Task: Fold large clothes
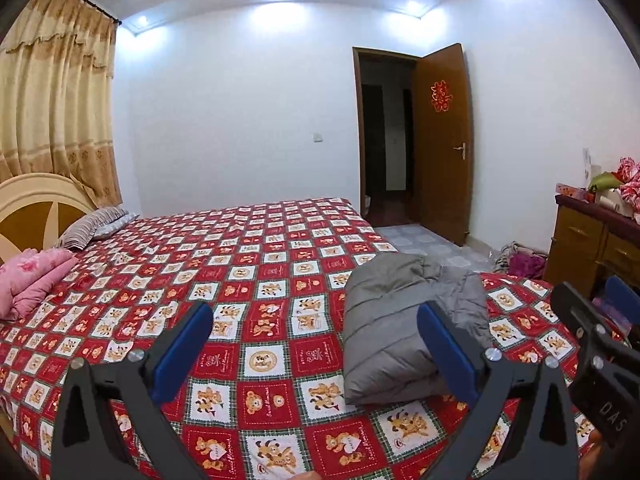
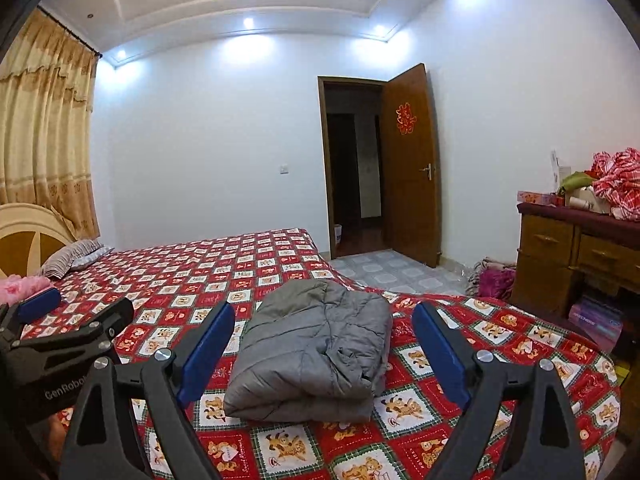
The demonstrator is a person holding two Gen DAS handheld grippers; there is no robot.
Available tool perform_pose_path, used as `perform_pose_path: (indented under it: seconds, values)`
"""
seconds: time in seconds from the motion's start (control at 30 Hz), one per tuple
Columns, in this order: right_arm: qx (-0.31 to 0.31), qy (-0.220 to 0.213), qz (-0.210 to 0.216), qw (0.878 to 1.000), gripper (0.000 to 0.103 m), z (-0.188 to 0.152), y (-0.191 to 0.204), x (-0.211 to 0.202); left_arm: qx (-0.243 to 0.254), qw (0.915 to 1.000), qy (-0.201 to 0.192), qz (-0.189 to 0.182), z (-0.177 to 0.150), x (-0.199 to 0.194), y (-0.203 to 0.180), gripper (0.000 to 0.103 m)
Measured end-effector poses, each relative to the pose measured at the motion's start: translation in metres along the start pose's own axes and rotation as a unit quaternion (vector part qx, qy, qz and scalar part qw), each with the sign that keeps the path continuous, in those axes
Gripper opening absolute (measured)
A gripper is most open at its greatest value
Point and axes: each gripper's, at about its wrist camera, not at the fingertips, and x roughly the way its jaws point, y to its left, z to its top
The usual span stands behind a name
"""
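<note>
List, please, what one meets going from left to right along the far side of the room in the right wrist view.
Curtain → headboard → striped pillow → light switch → doorway → open door → dresser → red checked cloth.

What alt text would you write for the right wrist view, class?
A folded grey jacket lies on a red bear-print bedspread, between the open right gripper fingers, untouched. The left gripper shows at the left edge; a door stands open behind.

Both wrist views look nearly level across the bed (image 1: 248, 264) toward the door (image 2: 408, 168).
</note>
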Motion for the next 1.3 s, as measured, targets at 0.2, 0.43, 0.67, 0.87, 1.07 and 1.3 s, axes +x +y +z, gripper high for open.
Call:
perform_pose_path:
  seconds: [0.2, 0.43, 0.67, 0.87, 1.07, 1.3]
  values:
    - [0.004, 0.003, -0.002, 1.000, 0.091, 0.000, -0.003, 0.000, -0.001, 1.0000, 0.001, -0.004, -0.001, -0.002, -0.001, 0.103]
    - [-0.006, 0.015, -0.004, 1.000, 0.091, -0.002, -0.001, 0.004, -0.007, 0.9999, 0.015, -0.005, -0.002, 0.000, 0.001, 0.103]
    - [-0.005, 0.018, -0.006, 1.000, 0.091, -0.003, -0.002, 0.007, 0.007, 0.9999, 0.014, -0.002, -0.002, -0.001, -0.002, 0.103]
    - [0.001, 0.022, -0.007, 1.000, 0.091, -0.003, -0.004, 0.008, 0.008, 0.9999, 0.014, -0.002, -0.002, -0.002, -0.002, 0.103]
    - [0.001, 0.026, -0.007, 1.000, 0.091, -0.005, -0.005, 0.009, 0.009, 0.9998, 0.017, 0.002, -0.001, 0.001, -0.003, 0.103]
    - [0.003, 0.027, -0.007, 1.000, 0.091, -0.005, -0.006, 0.011, 0.012, 0.9998, 0.017, 0.003, -0.001, 0.003, -0.004, 0.103]
